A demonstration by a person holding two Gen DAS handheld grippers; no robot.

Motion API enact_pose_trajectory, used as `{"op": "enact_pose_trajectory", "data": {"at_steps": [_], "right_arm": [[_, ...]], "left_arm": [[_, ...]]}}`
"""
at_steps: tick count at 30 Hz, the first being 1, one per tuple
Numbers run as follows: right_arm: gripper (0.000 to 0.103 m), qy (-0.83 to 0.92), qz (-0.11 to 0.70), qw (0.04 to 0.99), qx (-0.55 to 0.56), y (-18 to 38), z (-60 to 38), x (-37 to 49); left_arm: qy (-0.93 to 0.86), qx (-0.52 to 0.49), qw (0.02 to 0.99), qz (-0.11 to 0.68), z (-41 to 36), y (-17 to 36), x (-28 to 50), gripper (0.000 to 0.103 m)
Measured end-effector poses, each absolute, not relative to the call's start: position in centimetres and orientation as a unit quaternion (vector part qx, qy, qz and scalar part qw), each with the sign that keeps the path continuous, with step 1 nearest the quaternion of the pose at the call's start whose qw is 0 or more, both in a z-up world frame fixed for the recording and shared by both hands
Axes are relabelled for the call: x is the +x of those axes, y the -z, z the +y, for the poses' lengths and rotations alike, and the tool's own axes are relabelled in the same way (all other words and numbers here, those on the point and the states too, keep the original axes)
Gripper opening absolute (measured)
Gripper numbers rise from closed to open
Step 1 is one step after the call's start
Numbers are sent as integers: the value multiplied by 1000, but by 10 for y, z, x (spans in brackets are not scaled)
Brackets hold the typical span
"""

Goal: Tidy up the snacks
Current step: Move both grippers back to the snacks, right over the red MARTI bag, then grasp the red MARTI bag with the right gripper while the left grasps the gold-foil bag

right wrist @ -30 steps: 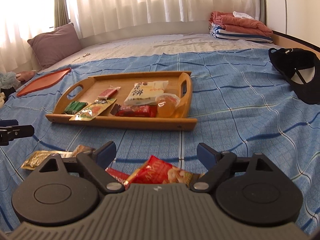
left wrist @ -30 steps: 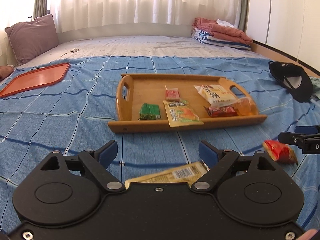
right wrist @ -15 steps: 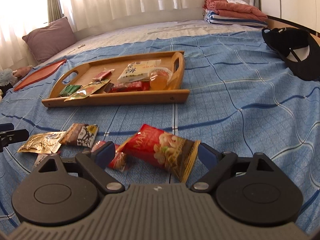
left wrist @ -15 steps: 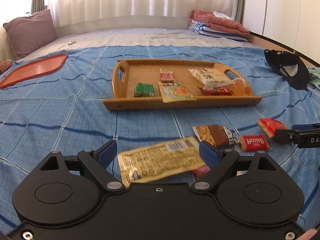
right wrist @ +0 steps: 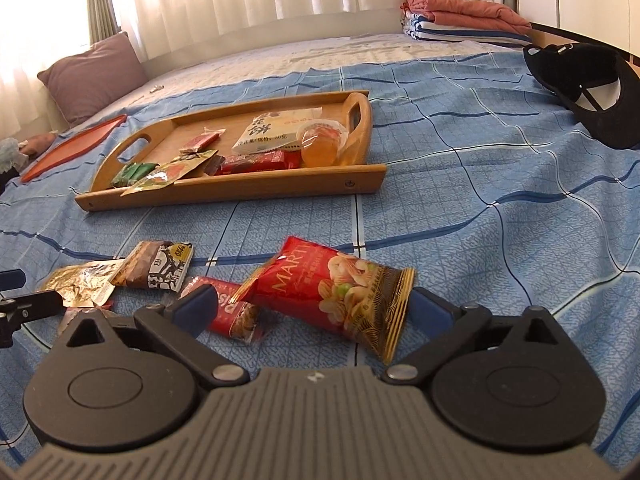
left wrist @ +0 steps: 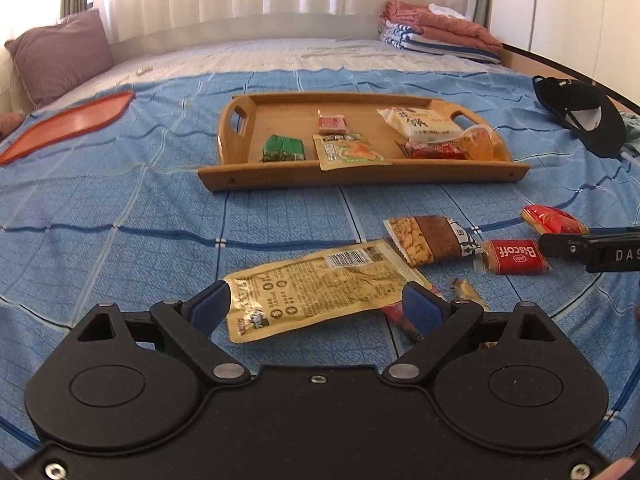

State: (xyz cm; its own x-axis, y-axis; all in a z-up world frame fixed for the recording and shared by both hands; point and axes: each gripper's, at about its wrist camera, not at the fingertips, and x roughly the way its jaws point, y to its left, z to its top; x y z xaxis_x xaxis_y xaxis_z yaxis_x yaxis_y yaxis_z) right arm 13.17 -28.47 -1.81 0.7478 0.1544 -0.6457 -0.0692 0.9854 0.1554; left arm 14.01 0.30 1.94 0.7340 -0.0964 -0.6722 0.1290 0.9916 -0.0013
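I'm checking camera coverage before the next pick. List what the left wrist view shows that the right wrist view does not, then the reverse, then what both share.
Only the left wrist view: the left claw, its jaws opening around the yellow pouch lying flat on the bed, and the pouch's printed face.

Only the right wrist view: the right claw, jaws opening around the red nut bag, whose label reads plainly.

Both: the wooden tray of snacks, the red biscuit pack, the peanut bar, the black cap and the orange tray.

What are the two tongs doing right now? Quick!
Left tongs: opening wide around the yellow packet, not gripping it.
Right tongs: opening wide around the red nut bag, not gripping it.
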Motion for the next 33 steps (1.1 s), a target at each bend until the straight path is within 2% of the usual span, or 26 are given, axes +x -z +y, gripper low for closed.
{"op": "enact_pose_trajectory", "data": {"at_steps": [9,19,30,31,33], "right_arm": [[103,-56,358,930,56,23,-281,141],[103,-60,357,931,50,28,-280,144],[103,-65,354,931,51,30,-280,144],[103,-65,354,932,51,29,-280,144],[103,-66,354,932,52,30,-280,144]], "left_arm": [[24,-25,914,405,-2,-14,168,100],[-11,14,908,418,-31,-5,186,103],[-32,21,910,414,-37,0,194,103],[-26,24,911,412,-36,0,192,102],[-18,26,915,402,-31,-1,185,94]]}}
